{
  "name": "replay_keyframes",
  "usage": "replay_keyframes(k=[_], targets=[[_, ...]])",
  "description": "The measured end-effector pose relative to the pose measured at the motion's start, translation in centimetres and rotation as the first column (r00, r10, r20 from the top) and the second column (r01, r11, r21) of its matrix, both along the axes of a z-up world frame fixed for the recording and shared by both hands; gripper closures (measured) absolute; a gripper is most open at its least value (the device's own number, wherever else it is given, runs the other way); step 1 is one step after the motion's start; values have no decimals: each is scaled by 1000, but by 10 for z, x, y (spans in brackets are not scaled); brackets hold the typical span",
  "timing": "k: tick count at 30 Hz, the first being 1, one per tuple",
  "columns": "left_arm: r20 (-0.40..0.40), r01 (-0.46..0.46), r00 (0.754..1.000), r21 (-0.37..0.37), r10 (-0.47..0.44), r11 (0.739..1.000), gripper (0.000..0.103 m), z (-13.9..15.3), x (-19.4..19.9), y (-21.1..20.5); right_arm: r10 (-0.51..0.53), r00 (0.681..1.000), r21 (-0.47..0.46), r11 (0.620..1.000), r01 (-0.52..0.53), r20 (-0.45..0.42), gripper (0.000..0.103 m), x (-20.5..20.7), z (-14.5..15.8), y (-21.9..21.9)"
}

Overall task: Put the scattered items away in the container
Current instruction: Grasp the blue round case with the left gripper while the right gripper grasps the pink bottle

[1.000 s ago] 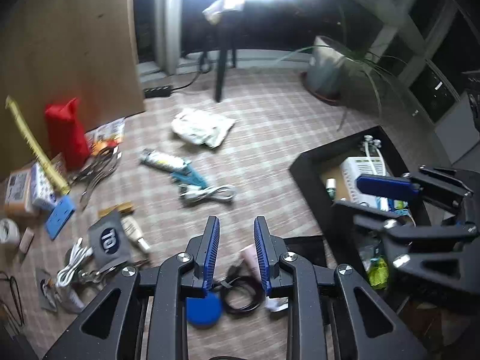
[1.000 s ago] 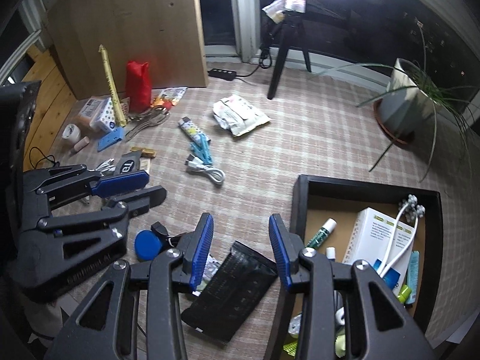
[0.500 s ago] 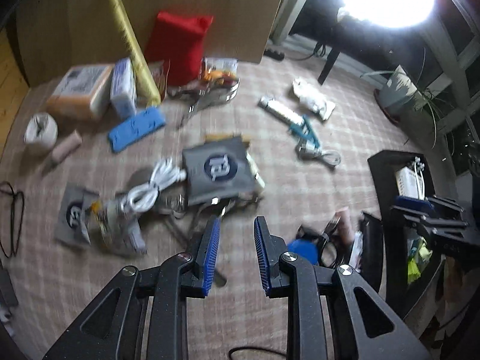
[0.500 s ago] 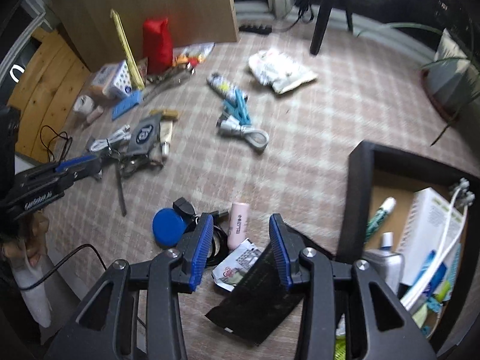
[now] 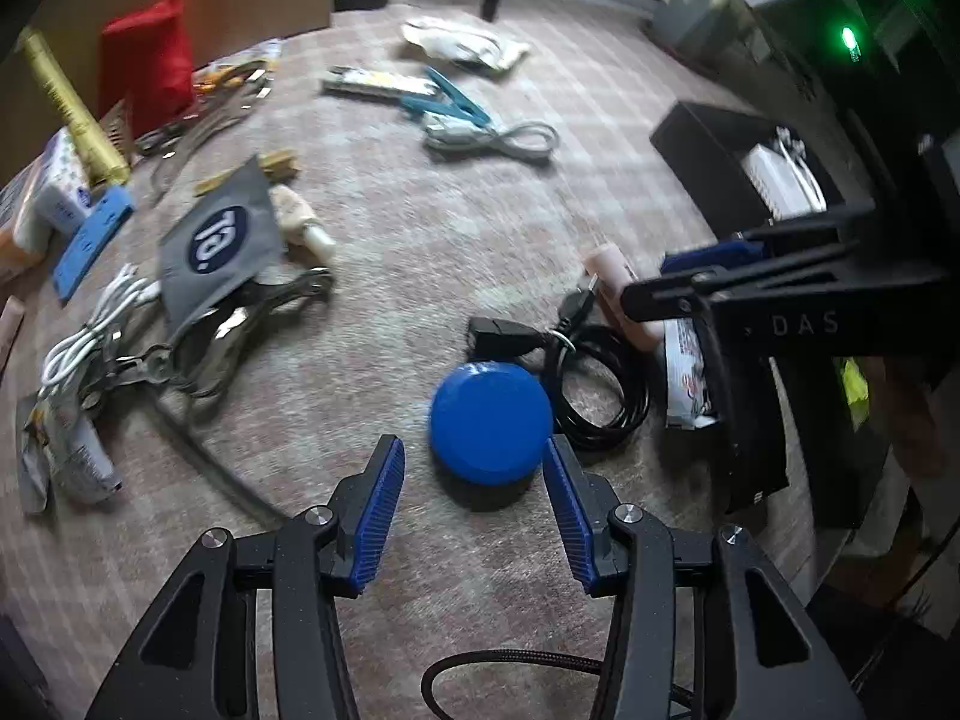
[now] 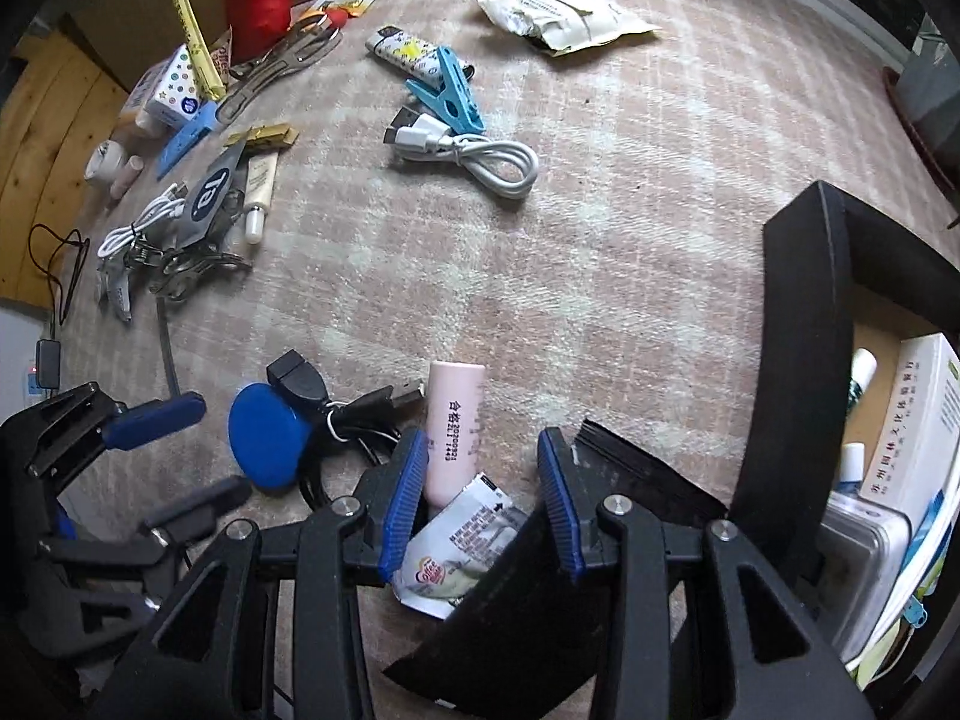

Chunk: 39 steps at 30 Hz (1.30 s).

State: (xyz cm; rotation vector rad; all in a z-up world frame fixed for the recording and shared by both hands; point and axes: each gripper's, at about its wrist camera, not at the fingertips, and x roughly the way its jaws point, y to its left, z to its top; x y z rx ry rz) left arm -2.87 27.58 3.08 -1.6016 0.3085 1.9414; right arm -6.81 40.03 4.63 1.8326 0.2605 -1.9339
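Observation:
A round blue disc lies on the checked carpet, and its near half sits between the tips of my left gripper. The jaws are opening and the left pad stands clear of the disc. My right gripper is open, low over a pink tube, a white sachet and a flat black pouch. The pads press on none of them. The black container stands to the right and holds a white box, tubes and a cable. My left gripper also shows at the disc.
A coiled black cable lies against the disc. Farther off are a white USB cable, a blue clothespin, a lighter, a white packet, a grey tag, metal tongs and a red pouch.
Both grippers have sunk toward the carpet. The left one swung from the grey tag to the blue disc and its jaws widened. The right one came down over the pink tube.

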Motion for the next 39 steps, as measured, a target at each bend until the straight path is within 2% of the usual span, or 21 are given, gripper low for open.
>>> replay_keyframes(k=[7,15,19,22,23,24,31,39], targets=[[5,36,999,-28,-36,999,56,-11,-4,14,-1,1000,16,1000,0,3,65,-1,-7,-8],[-13,2,1000,-34,-3,999,55,-13,-18,13,0,1000,43,999,1,-12,71,-4,-6,-11],[-49,22,998,-67,-26,998,55,-13,-20,21,39,998,89,995,-35,-48,72,3,-5,-21],[-44,9,999,-50,-12,999,55,-12,-25,21,62,996,107,993,-55,-65,77,7,-5,-24],[-42,3,999,-44,-5,999,55,-12,-27,20,59,996,106,993,-52,-65,82,7,-4,-23],[-45,0,999,-42,-2,999,55,-11,-28,19,49,997,98,994,-42,-61,83,7,-4,-22],[-52,-31,998,-27,29,999,55,-6,-36,10,1,998,48,999,3,-64,83,5,6,-18],[-80,-55,995,-1,55,998,55,17,-38,-6,-33,994,0,999,33,-102,83,8,37,-7]])
